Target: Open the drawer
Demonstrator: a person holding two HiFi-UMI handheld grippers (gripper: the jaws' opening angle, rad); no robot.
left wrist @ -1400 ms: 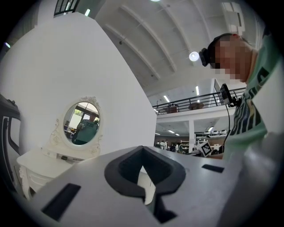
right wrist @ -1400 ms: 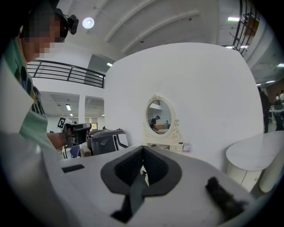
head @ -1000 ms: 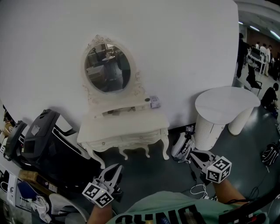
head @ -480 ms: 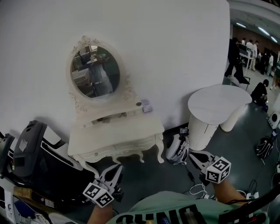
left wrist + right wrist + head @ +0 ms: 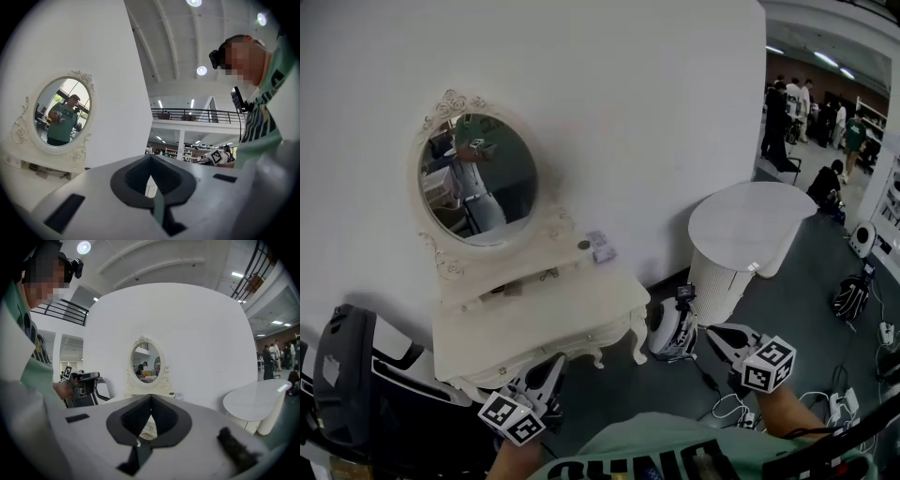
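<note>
A white dressing table (image 5: 539, 314) with an oval mirror (image 5: 478, 178) stands against the white wall. Its drawer front (image 5: 574, 344), with small knobs, is shut under the tabletop. My left gripper (image 5: 554, 363) is shut and empty, its tips just short of the table's front edge. My right gripper (image 5: 711, 334) is also shut and empty, off to the right of the table above the floor. In the left gripper view the closed tips (image 5: 150, 158) point past the mirror (image 5: 60, 112). In the right gripper view the closed tips (image 5: 150, 398) point at the dressing table (image 5: 147, 387).
A round white side table (image 5: 750, 220) stands to the right. A white device (image 5: 667, 330) lies on the floor by the table's right leg. A black case (image 5: 342, 375) sits at the left. Cables (image 5: 844, 403) lie on the floor. A small box (image 5: 601, 246) rests on the shelf.
The dressing table has slid left and grown larger in the head view as I approach. Both grippers stay shut, and the left one now reaches the table's front edge.
</note>
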